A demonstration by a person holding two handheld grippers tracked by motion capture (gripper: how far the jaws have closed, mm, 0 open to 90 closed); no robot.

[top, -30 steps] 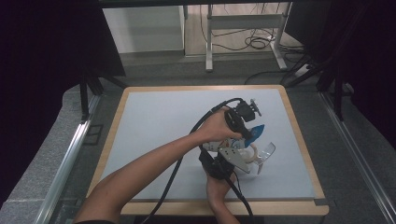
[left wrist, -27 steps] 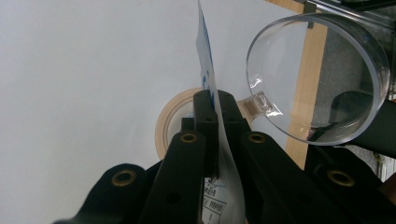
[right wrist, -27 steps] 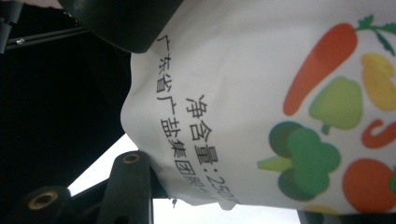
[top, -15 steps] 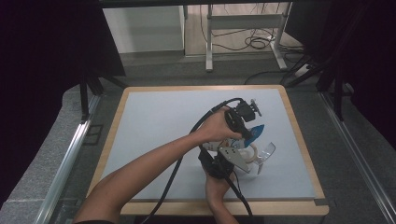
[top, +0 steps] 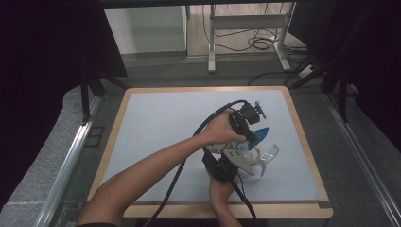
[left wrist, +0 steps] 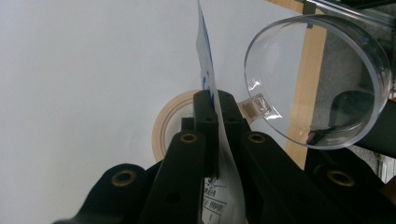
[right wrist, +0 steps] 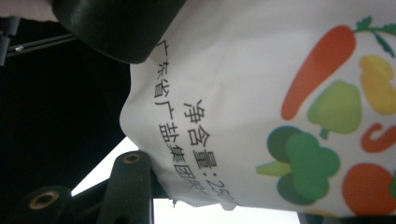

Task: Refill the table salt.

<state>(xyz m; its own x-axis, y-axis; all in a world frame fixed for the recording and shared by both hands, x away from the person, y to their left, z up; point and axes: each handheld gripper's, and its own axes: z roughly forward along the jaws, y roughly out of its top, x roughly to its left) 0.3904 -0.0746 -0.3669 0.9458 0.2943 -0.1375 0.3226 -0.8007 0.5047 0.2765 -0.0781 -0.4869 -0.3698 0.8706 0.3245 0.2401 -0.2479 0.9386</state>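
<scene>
The left gripper (left wrist: 212, 100) has its jaws closed tight on the edge of a printed pouch (right wrist: 261, 93), lifted above the table (top: 156, 127). The right gripper (top: 236, 163) seems to grip the pouch partway open. Whatever comes next with the clear bowl (left wrist: 322, 79) has not begun.

Dim surroundings, evenly lit table, blurred close-ups

A white pouch (right wrist: 261, 93), printed with black lettering and colourful vegetables and blue at its top edge, stood edge-on off the surface, toward four o'clock of centre. Both sets of fingers pinched it.
</scene>
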